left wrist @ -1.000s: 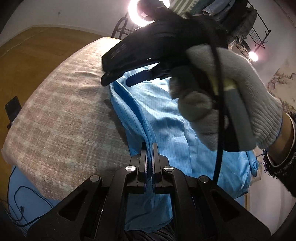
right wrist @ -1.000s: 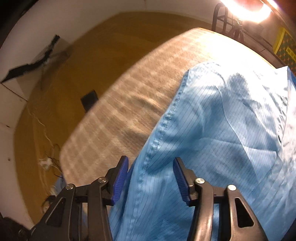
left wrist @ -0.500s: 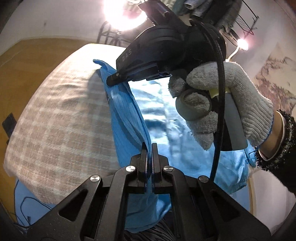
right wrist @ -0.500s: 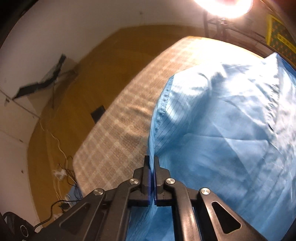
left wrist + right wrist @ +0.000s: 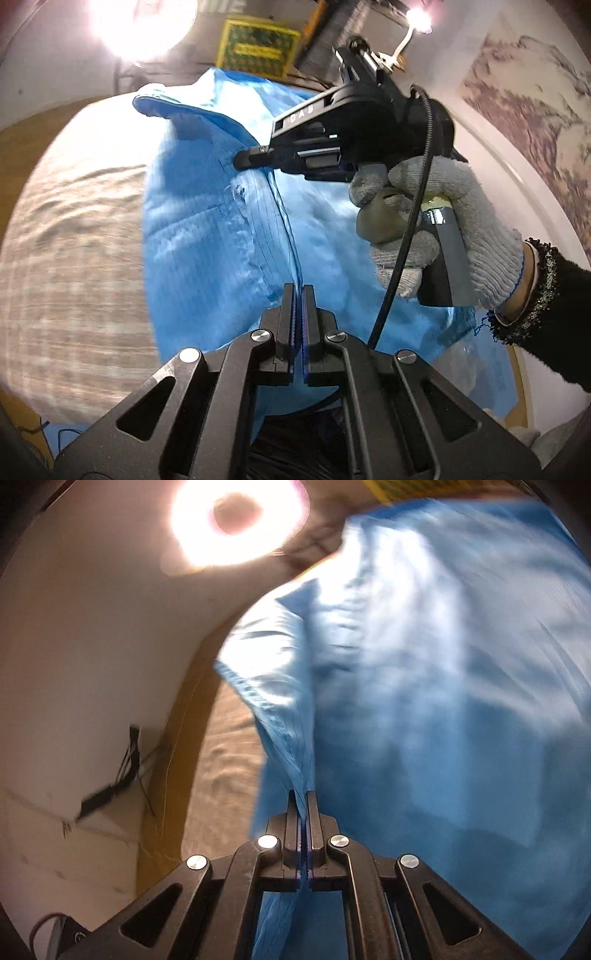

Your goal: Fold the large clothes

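1. Left wrist view: the garment (image 5: 207, 229) lies partly on the bed (image 5: 74, 236), one edge lifted and taut between both tools.
2. Left gripper (image 5: 298, 295) is clamped on that edge; right gripper (image 5: 255, 158) pinches it farther along.
3. Judged: a fold is underway, with laying down, smoothing and further folds left.
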`<state>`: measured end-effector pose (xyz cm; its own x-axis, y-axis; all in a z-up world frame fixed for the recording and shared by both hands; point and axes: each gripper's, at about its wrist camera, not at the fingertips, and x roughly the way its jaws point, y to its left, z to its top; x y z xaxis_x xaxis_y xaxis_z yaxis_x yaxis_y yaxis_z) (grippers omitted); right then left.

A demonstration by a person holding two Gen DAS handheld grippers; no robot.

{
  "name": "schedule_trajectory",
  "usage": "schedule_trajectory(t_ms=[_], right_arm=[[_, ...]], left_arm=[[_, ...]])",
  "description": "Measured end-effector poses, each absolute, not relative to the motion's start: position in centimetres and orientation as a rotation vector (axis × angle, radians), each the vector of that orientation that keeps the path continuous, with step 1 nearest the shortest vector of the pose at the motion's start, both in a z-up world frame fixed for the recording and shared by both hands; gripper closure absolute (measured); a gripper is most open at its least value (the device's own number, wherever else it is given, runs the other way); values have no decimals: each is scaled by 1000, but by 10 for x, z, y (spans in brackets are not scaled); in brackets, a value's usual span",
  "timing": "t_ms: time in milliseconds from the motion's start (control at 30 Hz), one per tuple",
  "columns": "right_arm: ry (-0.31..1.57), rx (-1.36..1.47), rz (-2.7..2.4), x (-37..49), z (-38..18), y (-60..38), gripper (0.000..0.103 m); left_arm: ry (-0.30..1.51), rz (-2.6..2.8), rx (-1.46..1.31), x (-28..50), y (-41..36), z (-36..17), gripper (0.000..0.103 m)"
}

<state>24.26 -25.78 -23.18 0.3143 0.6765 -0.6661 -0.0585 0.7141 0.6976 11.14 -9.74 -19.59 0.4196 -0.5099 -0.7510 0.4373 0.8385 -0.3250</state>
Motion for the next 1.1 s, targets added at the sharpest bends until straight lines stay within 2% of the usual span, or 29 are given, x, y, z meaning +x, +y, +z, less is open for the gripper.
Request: schedule_trajectory(t_ms=[167, 267, 367, 400, 433, 500, 633, 900, 967, 1033, 1100], right_arm=[[1198, 717, 448, 237, -262, -290, 103], [1199, 578, 472, 239, -255, -279, 103], [1181, 429, 490, 240, -241, -269, 97], [1178, 399, 494, 242, -235, -267, 92], [1179, 378, 491, 243, -231, -267, 80], [1176, 305, 476, 242, -224, -270, 64], [1116, 174, 488, 238, -196, -275, 64], [1001, 14, 528, 261, -157, -253, 64], [977, -65, 540, 267, -157, -236, 57], [944, -133, 543, 277, -160, -218, 41], [909, -202, 548, 287, -164, -199, 33]], left_arm=[[1009, -632, -57, 113, -115, -207, 103], [1034, -655, -56, 108, -119, -207, 103], [1060, -682, -135, 100, -106, -203, 103], [1076, -691, -179, 97, -97, -200, 103], [1082, -695, -215, 93, -88, -196, 103], [1058, -685, -275, 80, -66, -181, 103], [991, -573, -272, 77, -23, -167, 103], [1087, -560, -252, 118, -41, -226, 103], [1118, -601, -235, 121, -54, -237, 103], [1138, -623, -223, 121, -65, -247, 103], [1153, -627, -222, 118, -69, -252, 103]])
